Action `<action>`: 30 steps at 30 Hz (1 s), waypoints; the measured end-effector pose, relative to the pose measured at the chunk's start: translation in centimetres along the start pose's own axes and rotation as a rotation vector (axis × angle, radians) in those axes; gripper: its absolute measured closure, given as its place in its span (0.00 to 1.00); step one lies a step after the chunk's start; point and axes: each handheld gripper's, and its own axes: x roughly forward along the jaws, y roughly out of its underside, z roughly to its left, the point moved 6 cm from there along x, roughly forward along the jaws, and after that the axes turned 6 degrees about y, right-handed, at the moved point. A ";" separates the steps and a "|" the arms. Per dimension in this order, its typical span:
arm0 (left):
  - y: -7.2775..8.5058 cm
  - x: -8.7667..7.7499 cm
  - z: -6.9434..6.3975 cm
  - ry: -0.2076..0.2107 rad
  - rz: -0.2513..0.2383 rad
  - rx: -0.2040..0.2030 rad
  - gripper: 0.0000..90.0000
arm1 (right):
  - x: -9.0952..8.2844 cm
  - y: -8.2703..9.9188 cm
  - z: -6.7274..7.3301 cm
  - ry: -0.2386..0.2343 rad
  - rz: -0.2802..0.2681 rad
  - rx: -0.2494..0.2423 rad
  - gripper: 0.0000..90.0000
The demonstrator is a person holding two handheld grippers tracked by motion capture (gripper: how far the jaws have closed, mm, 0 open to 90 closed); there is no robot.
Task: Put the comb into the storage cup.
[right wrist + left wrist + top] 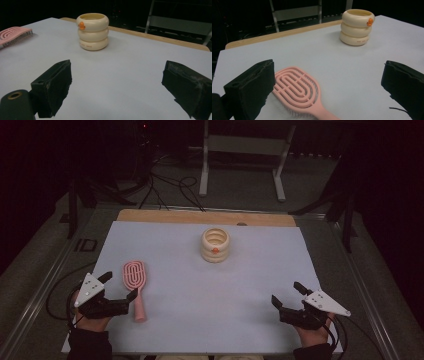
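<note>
High view: left tongs [119,286] gape wide beside the pink hairbrush [135,279], ready to grasp; right tongs [287,294] wide, empty.

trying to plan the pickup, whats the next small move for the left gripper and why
Probably ease the left gripper toward the pink hairbrush and centre its open jaws over the handle. The brush lies flat beside it, untouched, with one jaw near the handle; the cream cup stands farther off.
</note>
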 end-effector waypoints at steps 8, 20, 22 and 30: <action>-0.1 0.3 -0.3 -0.002 0.017 0.002 0.00 | 0.2 0.2 0.3 -0.008 0.008 -0.002 0.10; 0.0 1.3 -1.5 0.022 0.037 0.022 0.00 | 0.4 0.4 0.4 -0.014 0.016 0.001 0.10; 0.1 1.6 -1.8 0.028 0.045 0.026 0.00 | 0.4 0.4 0.4 -0.016 0.015 0.004 0.10; 0.4 2.3 -2.4 0.054 0.070 0.031 0.00 | 0.5 0.5 0.5 -0.019 0.016 0.006 0.10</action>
